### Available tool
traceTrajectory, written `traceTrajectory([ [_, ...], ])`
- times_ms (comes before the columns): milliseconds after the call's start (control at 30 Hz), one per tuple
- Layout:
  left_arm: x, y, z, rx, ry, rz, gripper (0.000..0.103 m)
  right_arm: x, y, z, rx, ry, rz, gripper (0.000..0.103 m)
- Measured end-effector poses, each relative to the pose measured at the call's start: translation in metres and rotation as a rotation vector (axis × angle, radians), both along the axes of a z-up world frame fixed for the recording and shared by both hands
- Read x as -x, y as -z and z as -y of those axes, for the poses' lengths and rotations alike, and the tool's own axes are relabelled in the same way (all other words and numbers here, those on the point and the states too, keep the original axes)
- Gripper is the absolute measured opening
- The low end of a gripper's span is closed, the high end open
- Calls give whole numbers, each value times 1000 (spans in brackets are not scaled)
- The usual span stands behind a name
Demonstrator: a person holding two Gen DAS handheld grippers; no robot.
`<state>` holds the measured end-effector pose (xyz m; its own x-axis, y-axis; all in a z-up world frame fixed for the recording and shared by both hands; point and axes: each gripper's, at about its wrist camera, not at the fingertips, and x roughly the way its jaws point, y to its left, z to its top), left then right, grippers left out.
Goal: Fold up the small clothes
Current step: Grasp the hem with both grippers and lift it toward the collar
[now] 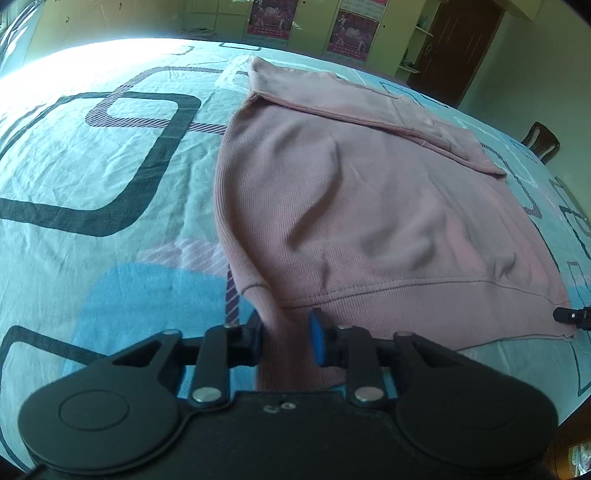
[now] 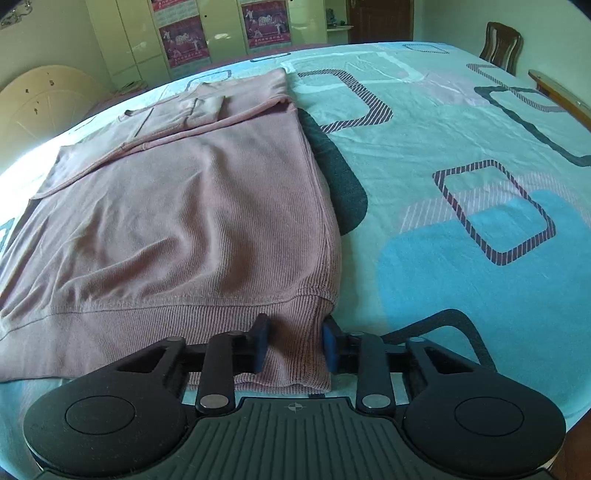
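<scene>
A: First the big things. What is the surface?

B: A table covered with a light blue cloth [image 2: 461, 122] that has dark square outlines printed on it. Behind it I see pale cabinet doors with posters [image 2: 264, 26], a brown door [image 1: 461, 40] and a wooden chair [image 2: 500, 46].

A: And where is the garment?

B: The pink sweater [image 1: 362, 206] lies flat on the cloth, its sleeves already folded across the far part. The ribbed hem [image 2: 166, 325] is the edge nearest to both cameras.

A: How do the tongs stand?

B: The left gripper [image 1: 286, 338] has the left hem corner between its blue pads, which sit a little apart, with the fabric filling the gap. The right gripper [image 2: 295, 341] stands the same way at the right hem corner. Whether they already pinch firmly, I cannot tell.

A: How to do this step well?

B: I think the hem must go up to the collar. Both corners should be gripped fully, through all layers, then lifted together at equal height and carried forward, so the fold line stays straight and the sleeves underneath do not slide.
</scene>
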<state>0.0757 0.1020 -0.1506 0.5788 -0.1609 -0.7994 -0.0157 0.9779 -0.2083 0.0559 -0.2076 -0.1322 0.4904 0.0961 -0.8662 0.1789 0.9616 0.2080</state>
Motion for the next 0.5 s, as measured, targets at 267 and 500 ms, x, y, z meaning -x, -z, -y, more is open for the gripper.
traceTrajectory([
  [267, -24, -35, 0, 87, 4, 105, 5, -19, -39, 8, -88, -13, 107, 10],
  [500, -83, -78, -4, 176, -41, 226, 5, -75, -78, 20, -151, 0, 226, 9],
])
